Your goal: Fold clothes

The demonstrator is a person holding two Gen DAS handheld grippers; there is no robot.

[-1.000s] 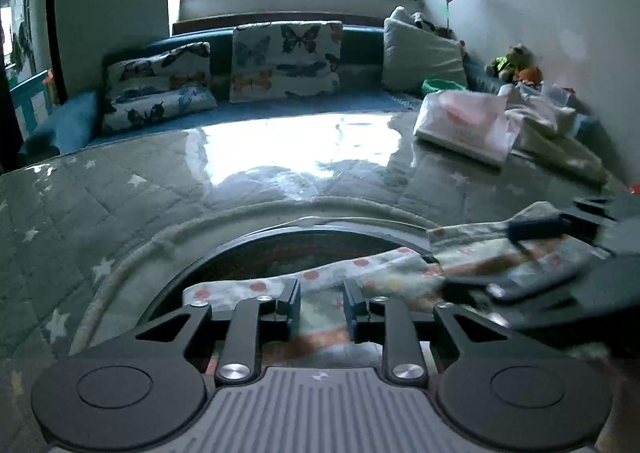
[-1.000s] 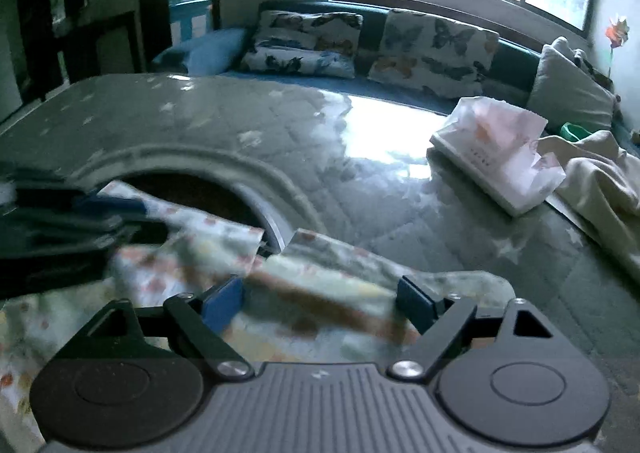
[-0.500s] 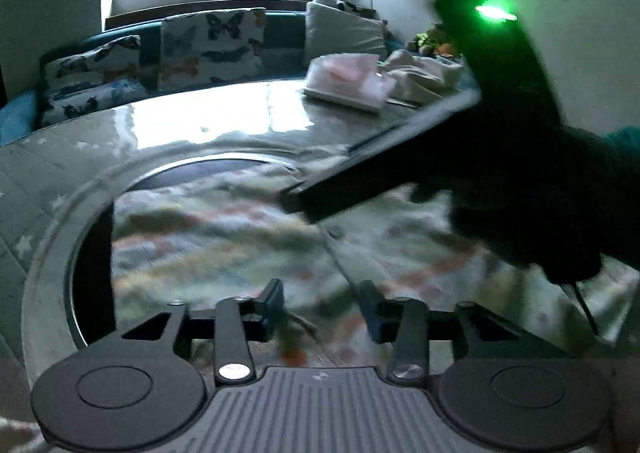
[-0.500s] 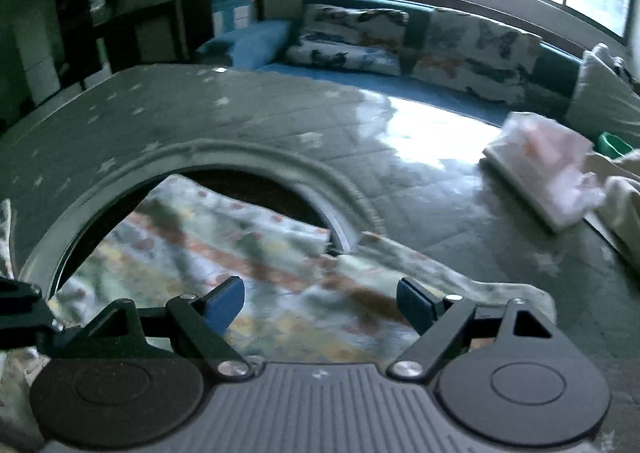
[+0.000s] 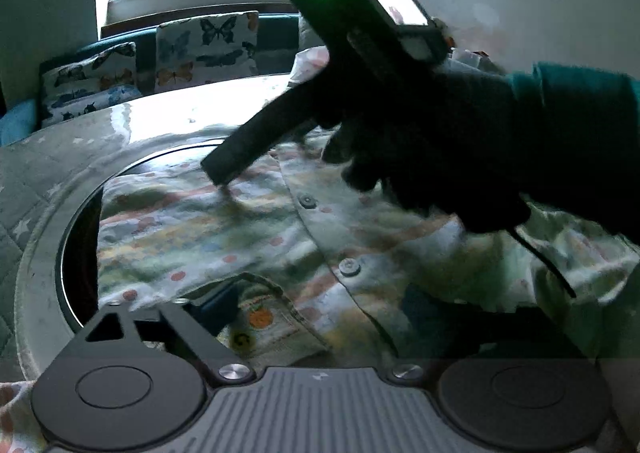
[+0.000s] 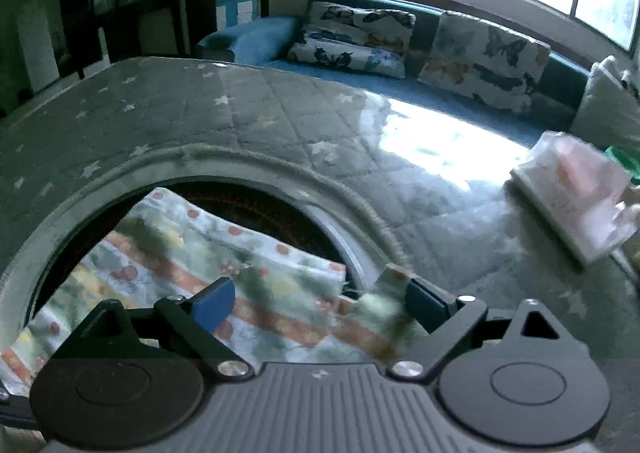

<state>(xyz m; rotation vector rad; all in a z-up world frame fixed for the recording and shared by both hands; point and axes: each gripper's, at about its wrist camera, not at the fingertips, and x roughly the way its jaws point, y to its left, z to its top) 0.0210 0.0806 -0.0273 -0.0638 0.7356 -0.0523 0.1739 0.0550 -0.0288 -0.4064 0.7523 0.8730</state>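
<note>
A small patterned button shirt [image 5: 256,237] with stripes and dots lies spread on the grey star quilt, over a round dark opening [image 5: 80,253]. My left gripper [image 5: 316,313] is open, low over the shirt's front hem; its right finger is hidden in shadow. My right gripper [image 6: 320,305] is open above the shirt [image 6: 224,273], its blue pads apart and empty. In the left wrist view the right gripper's body [image 5: 360,37] and the gloved hand [image 5: 436,141] holding it cross above the shirt, with one finger tip [image 5: 224,169] touching the cloth.
A grey quilt with stars [image 6: 248,109] covers the surface. A folded pale garment stack [image 6: 576,189] lies at the far right. Butterfly cushions [image 6: 480,57] line a blue sofa under the window. A padded ring [image 6: 320,189] edges the round opening.
My left gripper has opened wide and let go of the shirt, which now lies spread flat. The right gripper stays open and has shifted across the shirt.
</note>
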